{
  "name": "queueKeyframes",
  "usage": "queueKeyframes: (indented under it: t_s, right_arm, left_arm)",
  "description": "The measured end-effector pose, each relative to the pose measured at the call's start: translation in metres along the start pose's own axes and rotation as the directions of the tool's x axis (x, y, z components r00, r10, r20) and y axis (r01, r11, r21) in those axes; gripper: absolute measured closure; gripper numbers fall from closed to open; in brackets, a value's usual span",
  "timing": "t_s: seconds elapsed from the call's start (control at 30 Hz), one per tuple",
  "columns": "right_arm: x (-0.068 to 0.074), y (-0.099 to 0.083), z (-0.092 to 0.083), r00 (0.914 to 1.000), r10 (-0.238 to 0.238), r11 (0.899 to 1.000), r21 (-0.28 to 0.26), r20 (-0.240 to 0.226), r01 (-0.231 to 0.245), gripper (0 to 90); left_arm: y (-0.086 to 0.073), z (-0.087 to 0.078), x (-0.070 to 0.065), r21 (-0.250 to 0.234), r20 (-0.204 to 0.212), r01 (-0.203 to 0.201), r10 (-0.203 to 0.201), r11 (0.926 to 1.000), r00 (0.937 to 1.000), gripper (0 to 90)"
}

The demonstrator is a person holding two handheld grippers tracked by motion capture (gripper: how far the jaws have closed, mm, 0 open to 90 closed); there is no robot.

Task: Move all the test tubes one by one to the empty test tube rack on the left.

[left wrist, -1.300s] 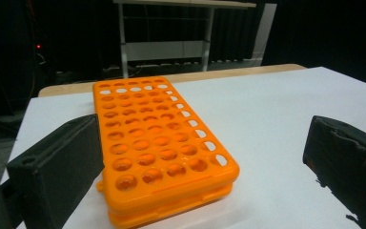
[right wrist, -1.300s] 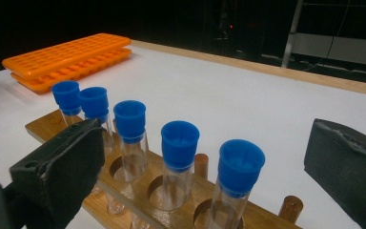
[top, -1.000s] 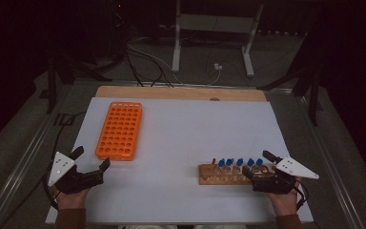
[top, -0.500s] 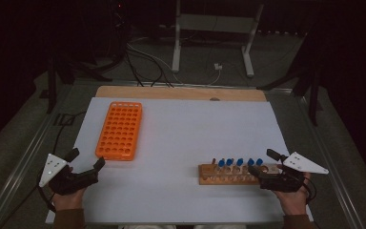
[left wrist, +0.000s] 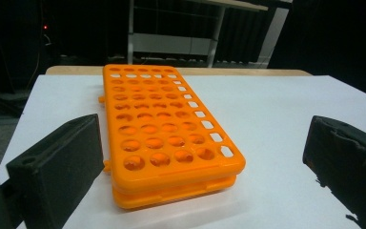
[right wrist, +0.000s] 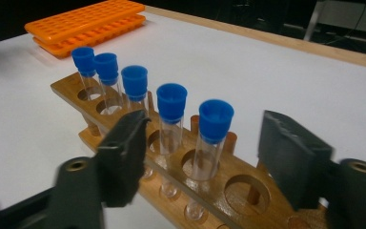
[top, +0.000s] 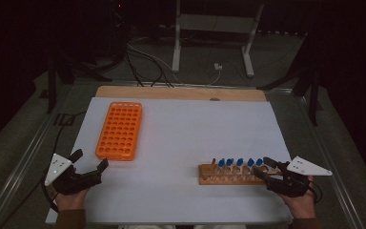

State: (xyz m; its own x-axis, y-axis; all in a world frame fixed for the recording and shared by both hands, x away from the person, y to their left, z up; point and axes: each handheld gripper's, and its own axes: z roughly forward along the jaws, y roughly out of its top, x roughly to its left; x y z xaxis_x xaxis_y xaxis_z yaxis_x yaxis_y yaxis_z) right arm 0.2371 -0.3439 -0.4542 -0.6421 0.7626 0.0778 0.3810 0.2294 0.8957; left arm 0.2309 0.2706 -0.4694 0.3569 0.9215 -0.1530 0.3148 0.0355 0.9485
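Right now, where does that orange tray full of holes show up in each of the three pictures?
High view: the orange rack lies left of centre on the white sheet.
Left gripper view: it sits in the middle, close up, between the two black jaws.
Right gripper view: it is far off at the top left, beyond the blue-capped tubes.
Shared landmark: the white sheet under everything.

I count five blue-capped tubes [right wrist: 172,114] in one wooden rack [right wrist: 124,119]. I see one orange rack [top: 119,130].
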Motion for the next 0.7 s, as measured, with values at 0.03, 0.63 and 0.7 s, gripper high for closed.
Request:
queueKeyframes:
  t_s: [0.03, 0.63, 0.7]
  right_arm:
    - [0.000, 0.000, 0.000, 1.0000, 0.000, 1.000, 0.000, 0.000, 0.000, 43.6]
    - [-0.003, -0.005, 0.014, 0.9996, -0.027, 0.999, 0.030, -0.006, 0.027, 72.6]
    - [-0.003, -0.005, 0.014, 0.9995, -0.031, 0.999, 0.033, -0.005, 0.031, 75.9]
  left_arm:
    - [0.000, 0.000, 0.000, 0.000, 0.001, -0.001, 0.001, 1.0000, 1.0000, 0.8]
    - [-0.001, 0.002, 0.001, 0.017, 0.016, 0.002, -0.002, 0.9999, 0.9999, 0.8]
    - [-0.001, 0.003, 0.001, 0.020, 0.024, 0.005, -0.005, 0.9998, 0.9997, 0.7]
